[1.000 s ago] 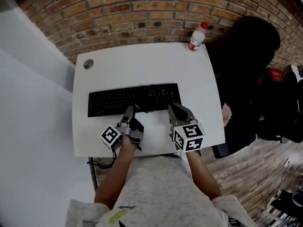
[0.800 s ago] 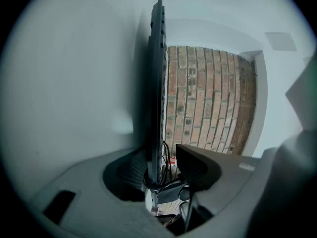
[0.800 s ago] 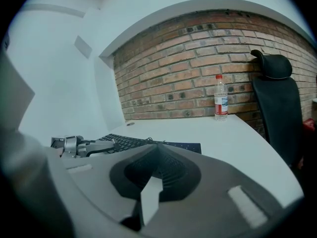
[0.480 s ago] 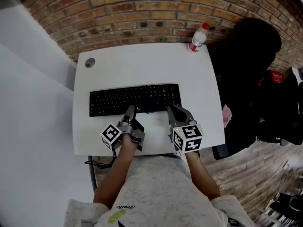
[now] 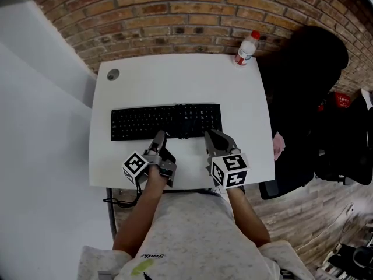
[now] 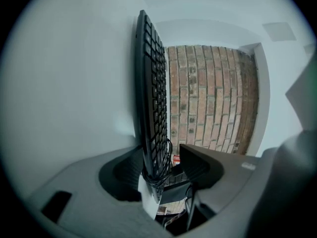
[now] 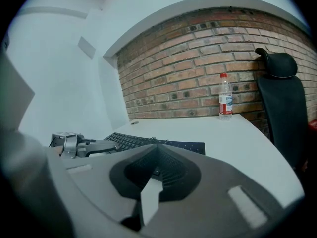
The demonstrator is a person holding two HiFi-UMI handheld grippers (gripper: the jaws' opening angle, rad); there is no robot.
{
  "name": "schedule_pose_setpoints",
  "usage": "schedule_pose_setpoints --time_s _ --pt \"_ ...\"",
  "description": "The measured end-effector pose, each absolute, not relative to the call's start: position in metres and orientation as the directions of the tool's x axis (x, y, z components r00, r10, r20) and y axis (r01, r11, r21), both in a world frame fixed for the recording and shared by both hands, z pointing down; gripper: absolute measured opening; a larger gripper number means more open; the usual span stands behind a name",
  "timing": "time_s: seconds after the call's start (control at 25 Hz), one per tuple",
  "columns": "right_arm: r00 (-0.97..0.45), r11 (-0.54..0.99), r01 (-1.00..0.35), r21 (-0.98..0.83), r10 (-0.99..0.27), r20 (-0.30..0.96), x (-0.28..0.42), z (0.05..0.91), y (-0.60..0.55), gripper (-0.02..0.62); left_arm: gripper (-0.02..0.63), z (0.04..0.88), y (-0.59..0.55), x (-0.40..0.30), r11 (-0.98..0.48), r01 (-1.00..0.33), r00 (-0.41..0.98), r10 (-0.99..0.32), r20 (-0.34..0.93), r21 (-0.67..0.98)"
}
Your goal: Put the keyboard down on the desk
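Note:
The black keyboard [image 5: 166, 121] lies flat on the white desk [image 5: 175, 77], long side left to right. My left gripper [image 5: 158, 137] is at its front edge, rolled on its side. In the left gripper view the keyboard [image 6: 151, 98] and its bundled cable [image 6: 161, 170] stand between the jaws of the left gripper [image 6: 158, 155], which are opening, with a gap on one side. My right gripper [image 5: 217, 137] sits at the keyboard's front right. In the right gripper view the right gripper [image 7: 154, 150] has its jaws together, the keyboard [image 7: 158, 144] just beyond them.
A water bottle [image 5: 245, 46] with a red cap stands at the desk's far right corner by the brick wall. A grey grommet [image 5: 113, 74] marks the far left corner. A black chair [image 5: 303, 98] stands right of the desk.
The keyboard stays where it lies on the desk. Both grippers remain at its front edge; only the head view has shifted slightly.

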State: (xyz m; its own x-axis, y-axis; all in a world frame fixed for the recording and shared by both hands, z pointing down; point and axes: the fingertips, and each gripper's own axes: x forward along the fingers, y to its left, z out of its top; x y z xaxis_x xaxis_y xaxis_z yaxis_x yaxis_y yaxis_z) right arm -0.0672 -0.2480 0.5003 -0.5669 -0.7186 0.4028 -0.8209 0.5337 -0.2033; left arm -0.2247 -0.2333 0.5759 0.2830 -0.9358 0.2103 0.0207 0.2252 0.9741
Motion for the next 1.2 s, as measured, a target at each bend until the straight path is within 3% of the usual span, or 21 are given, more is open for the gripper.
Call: schedule_pose_setpoints --time_s 0.24,0.6,0.92,1.2 --pt "-0.596 0.564 -0.799 -0.209 -0.697 0.397 -0.065 0.497 -0.242 0.009 0.145 0.561 -0.219 -0.228 0.178 -0.033 0.256 -0.950 0.180 0.983" --pt "-0.649 0.616 -0.757 -0.217 -0.672 0.358 -0.065 0.481 -0.235 0.009 0.092 0.516 -0.209 -0.233 0.085 -0.323 0.235 -0.958 0.166 0.943" --pt "-0.684 0.655 -0.726 -0.210 -0.656 0.320 -0.051 0.456 -0.231 0.009 -0.007 0.476 -0.209 -0.190 -0.081 -0.664 0.309 -0.935 0.175 0.743" --pt "-0.705 0.683 -0.705 -0.191 -0.642 0.301 -0.034 0.443 -0.225 0.009 -0.008 0.461 -0.201 -0.161 -0.144 -0.826 0.299 -0.931 0.208 0.545"
